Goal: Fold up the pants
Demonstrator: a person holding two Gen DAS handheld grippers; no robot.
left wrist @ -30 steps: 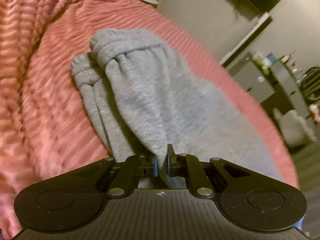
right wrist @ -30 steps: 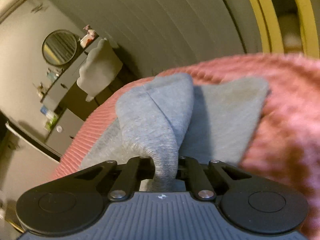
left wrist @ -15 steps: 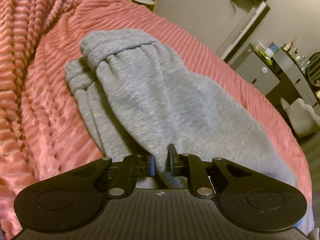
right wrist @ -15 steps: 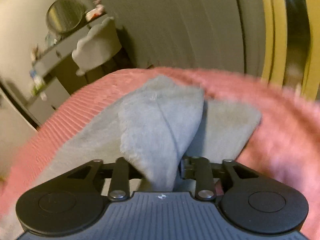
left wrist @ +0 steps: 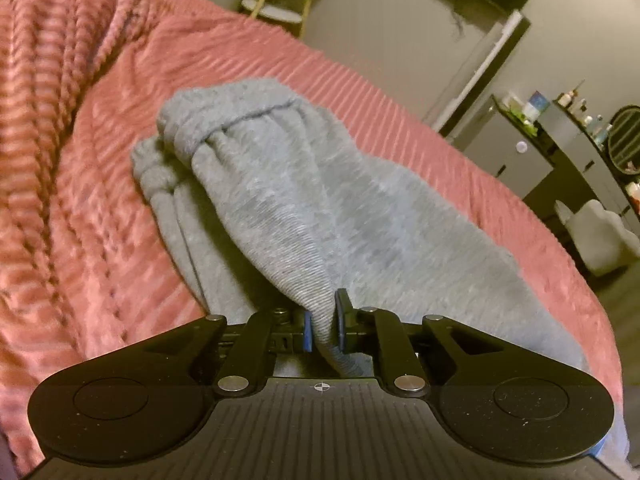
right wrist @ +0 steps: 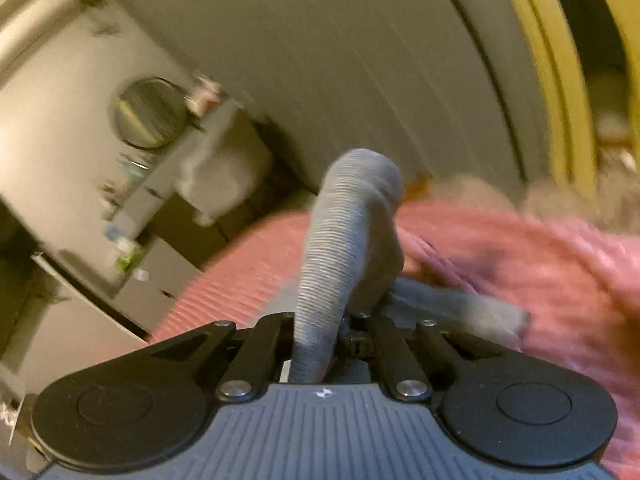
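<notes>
Apparently both grippers (left wrist: 322, 326) (right wrist: 318, 334) pinching grey pants (left wrist: 320, 208)

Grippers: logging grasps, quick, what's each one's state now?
Left gripper: shut on the gray pants.
Right gripper: shut on the gray pants' ribbed cuff.

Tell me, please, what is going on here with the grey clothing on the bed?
A person is folding grey sweatpants on a pink ribbed bedspread, with a hand-held gripper in each hand. The left hand-held gripper is shut on a ribbed edge of the fabric, and the pants stretch away from it to a gathered cuff lying on the bed. The right hand-held gripper pinches another ribbed band, lifted above the bedspread. That view is blurred, so the fold looks unfinished.
</notes>
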